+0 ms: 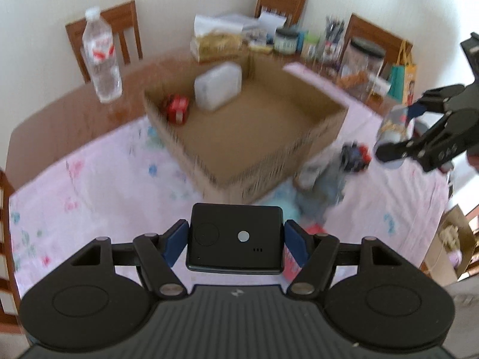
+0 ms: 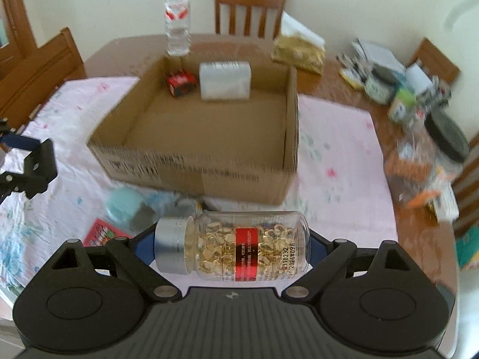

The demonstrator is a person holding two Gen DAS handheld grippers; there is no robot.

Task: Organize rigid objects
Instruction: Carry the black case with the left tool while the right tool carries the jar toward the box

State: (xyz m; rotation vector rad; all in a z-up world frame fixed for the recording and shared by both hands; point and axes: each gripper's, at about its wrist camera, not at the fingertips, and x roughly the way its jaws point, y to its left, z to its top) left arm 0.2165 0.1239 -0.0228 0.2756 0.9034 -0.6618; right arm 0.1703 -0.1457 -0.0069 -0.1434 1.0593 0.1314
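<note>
My left gripper (image 1: pixel 235 239) is shut on a flat black device (image 1: pixel 235 243), held above the pink cloth in front of the open cardboard box (image 1: pixel 314 137). My right gripper (image 2: pixel 232 243) is shut on a clear capsule bottle (image 2: pixel 232 243) with a silver cap, lying sideways between the pads. In the left wrist view the right gripper (image 1: pixel 398 131) hangs at the right with the bottle (image 1: pixel 392 125). The box (image 2: pixel 194 173) holds a red item (image 2: pixel 181 83) and a white container (image 2: pixel 225 81) at its far side.
Loose items lie on the cloth in front of the box: a teal round thing (image 2: pixel 124 206), a red card (image 2: pixel 103 234), a dark toy (image 1: pixel 354 154). A water bottle (image 1: pixel 100 56), jars (image 1: pixel 363 59) and packets stand at the table's far edge. Wooden chairs (image 2: pixel 250 7) surround the table.
</note>
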